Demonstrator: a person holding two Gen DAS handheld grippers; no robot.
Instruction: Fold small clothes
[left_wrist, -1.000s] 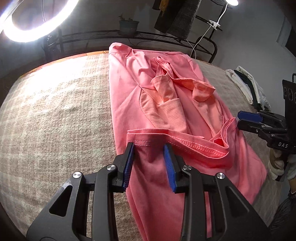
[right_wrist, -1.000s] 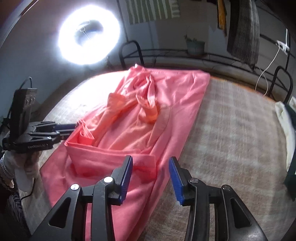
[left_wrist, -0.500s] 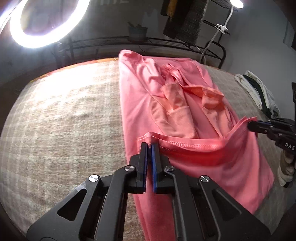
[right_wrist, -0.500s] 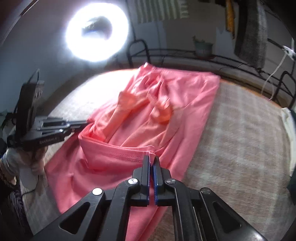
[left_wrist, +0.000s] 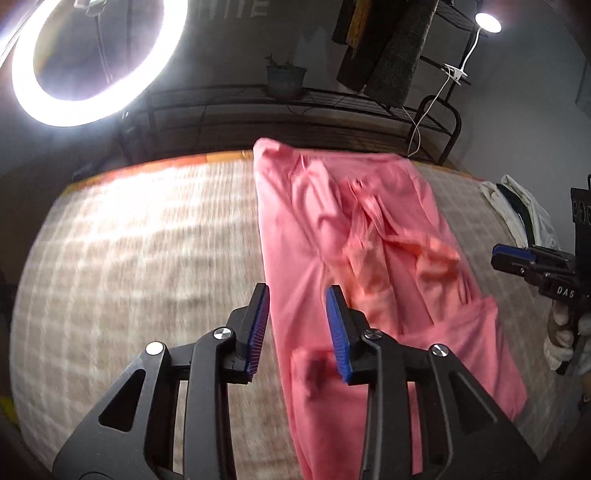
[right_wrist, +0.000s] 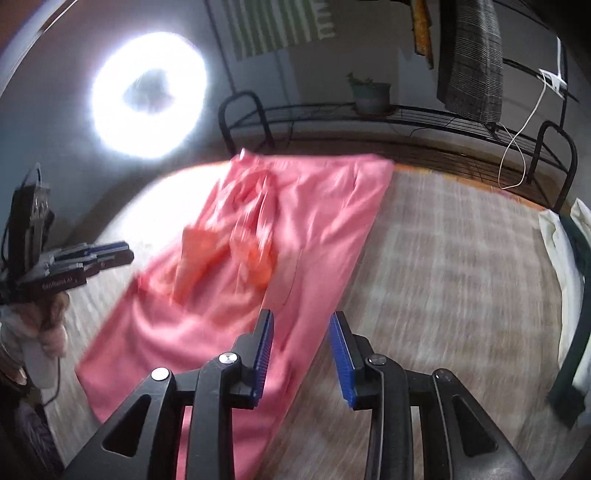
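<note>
Pink garment (left_wrist: 354, 258) lies flat on the checked bed (left_wrist: 140, 251), long axis running away from both tongs. Left tongs (left_wrist: 297, 325) and right tongs (right_wrist: 301, 349) have just sprung apart, holding nothing, one over each near side edge.

Your left wrist camera sits behind the left gripper (left_wrist: 297, 325), angled steeply down, close over the pink garment (left_wrist: 369, 258) on the checked surface (left_wrist: 129, 258). Your right wrist camera does the same behind the right gripper (right_wrist: 301, 349), from the garment's other side. Both face the ring light (left_wrist: 74, 59) and rack (right_wrist: 369, 114); each catches the other gripper at its edge.
</note>
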